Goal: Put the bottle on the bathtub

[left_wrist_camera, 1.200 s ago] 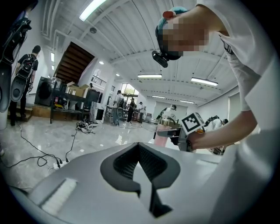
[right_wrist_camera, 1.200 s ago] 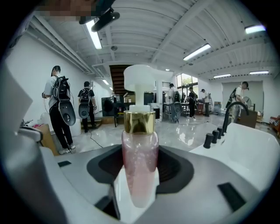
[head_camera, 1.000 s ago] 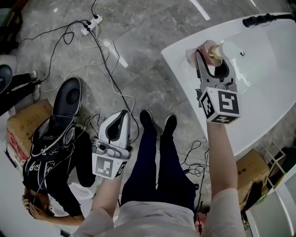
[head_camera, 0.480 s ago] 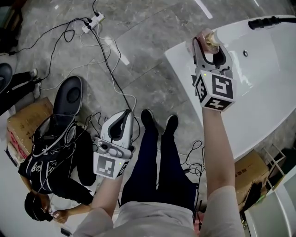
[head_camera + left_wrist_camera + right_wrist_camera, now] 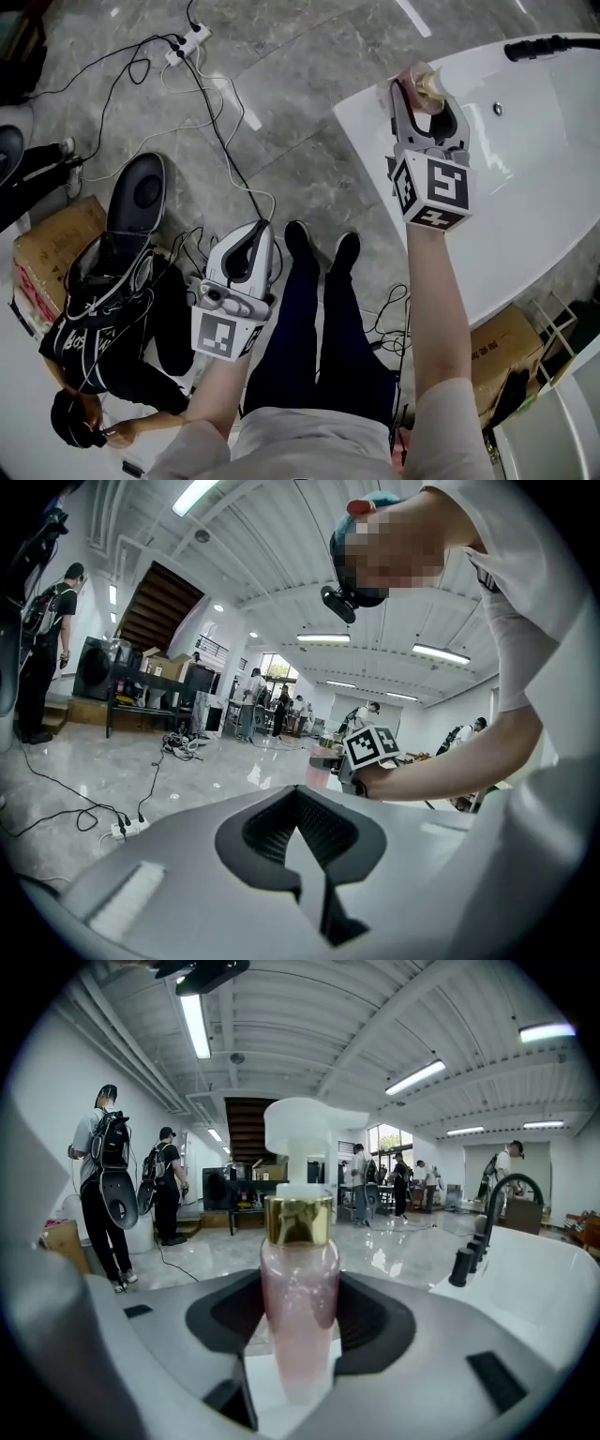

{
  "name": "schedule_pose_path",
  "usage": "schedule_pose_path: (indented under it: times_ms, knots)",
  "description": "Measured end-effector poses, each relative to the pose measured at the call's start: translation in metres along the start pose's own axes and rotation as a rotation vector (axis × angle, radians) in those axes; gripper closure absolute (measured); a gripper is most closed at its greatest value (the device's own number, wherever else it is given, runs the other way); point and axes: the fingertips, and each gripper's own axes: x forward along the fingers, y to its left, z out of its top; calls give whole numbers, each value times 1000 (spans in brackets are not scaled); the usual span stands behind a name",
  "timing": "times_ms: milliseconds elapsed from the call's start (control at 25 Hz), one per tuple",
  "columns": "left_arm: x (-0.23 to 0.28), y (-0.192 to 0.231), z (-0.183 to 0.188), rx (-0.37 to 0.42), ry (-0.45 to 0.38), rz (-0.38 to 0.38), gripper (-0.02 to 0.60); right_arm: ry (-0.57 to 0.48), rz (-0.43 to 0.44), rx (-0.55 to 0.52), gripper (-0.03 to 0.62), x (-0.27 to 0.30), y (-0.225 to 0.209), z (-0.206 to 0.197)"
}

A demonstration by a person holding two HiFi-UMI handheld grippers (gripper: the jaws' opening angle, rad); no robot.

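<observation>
A pink bottle (image 5: 412,84) with a gold collar and white pump stands upright between the jaws of my right gripper (image 5: 422,101), which is shut on it. It is at the near corner of the white bathtub (image 5: 525,187), over the rim. In the right gripper view the bottle (image 5: 298,1307) fills the centre and white rim shows under its base; whether it touches is unclear. My left gripper (image 5: 255,232) hangs low over the floor, shut and empty, its jaws (image 5: 298,794) meeting at the tips.
A black faucet (image 5: 548,42) stands at the tub's far end. Cables and a power strip (image 5: 187,42) trail across the marble floor. A grey-black shell (image 5: 136,192), a cardboard box (image 5: 47,253) and a crouching person in black (image 5: 103,347) are at the left.
My right gripper carried the bottle a little farther away and left along the tub's corner, then nearly stopped. The left gripper barely moved.
</observation>
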Motion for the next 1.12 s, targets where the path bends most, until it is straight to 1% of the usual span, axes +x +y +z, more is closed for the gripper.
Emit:
schedule_pose_path:
  times_ms: [320,560,680,720,760,840,960,1000,1040,1120]
  knots:
    - [-1,2,-4,-20,9,12,575,-3,-9,4,373,0,0,1]
    - [-3,-1,-7,-17,12,-3,575,-3,-14,-1,373,0,1,-1]
    - [-2,0,-9,-18,16,-2,575,-33,-11,28,371,0,1,1]
    - [-2,0,-9,-18,16,-2,575,-52,-9,46,299,-1,1,3]
    - [-2,-1,-9,-17,16,-3,575,-68,-9,59,278,-4,0,6]
    - [-2,0,-8,-15,13,-6,575,-82,-13,57,267,-11,-1,11]
    - [-2,1,-8,-14,10,-8,575,-86,-21,3,267,-28,2,13]
    - [-1,2,-7,-13,10,-10,575,-87,-22,5,267,-37,3,13]
    - [-1,2,-7,-10,10,-13,575,-88,-20,30,267,-46,3,12]
    - [-1,3,-5,-4,9,-16,575,-86,-6,121,267,-65,4,6]
